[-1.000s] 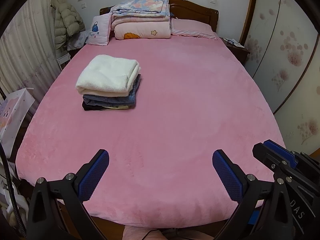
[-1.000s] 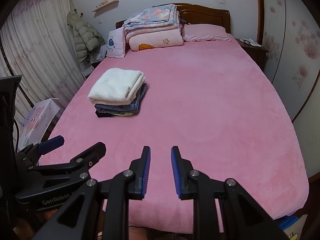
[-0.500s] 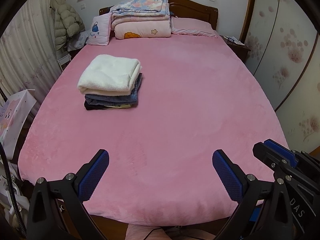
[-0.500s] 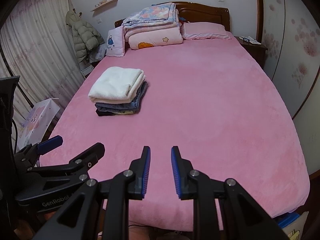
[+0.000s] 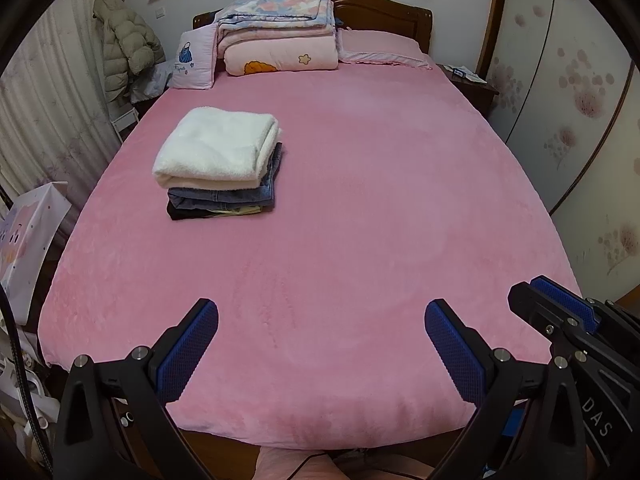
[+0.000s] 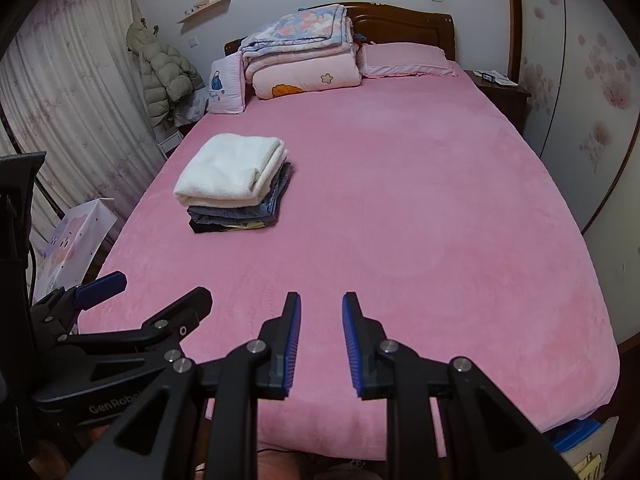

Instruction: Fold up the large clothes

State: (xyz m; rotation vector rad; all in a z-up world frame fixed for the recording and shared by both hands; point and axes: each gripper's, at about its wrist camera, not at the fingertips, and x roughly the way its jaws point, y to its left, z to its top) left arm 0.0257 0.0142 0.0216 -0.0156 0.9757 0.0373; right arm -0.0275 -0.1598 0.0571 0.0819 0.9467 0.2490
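Stack of folded clothes: lies on the left half of the bed, well apart from both grippers. Top layer a white fleecy piece; beneath it blue denim, then a dark piece with a pale yellow edge showing.

Bed: pink plush cover, otherwise bare across its near part. At the head, folded quilts, a small pink cushion to their left, a pink pillow to their right, all against a dark wooden headboard.

Left gripper: above the near edge of the bed, fingers spread wide, grasping nothing.

Right gripper: beside it, fingers close together with a narrow gap, nothing between them.

Surroundings: puffer jacket hanging at left, curtain, nightstand at right.
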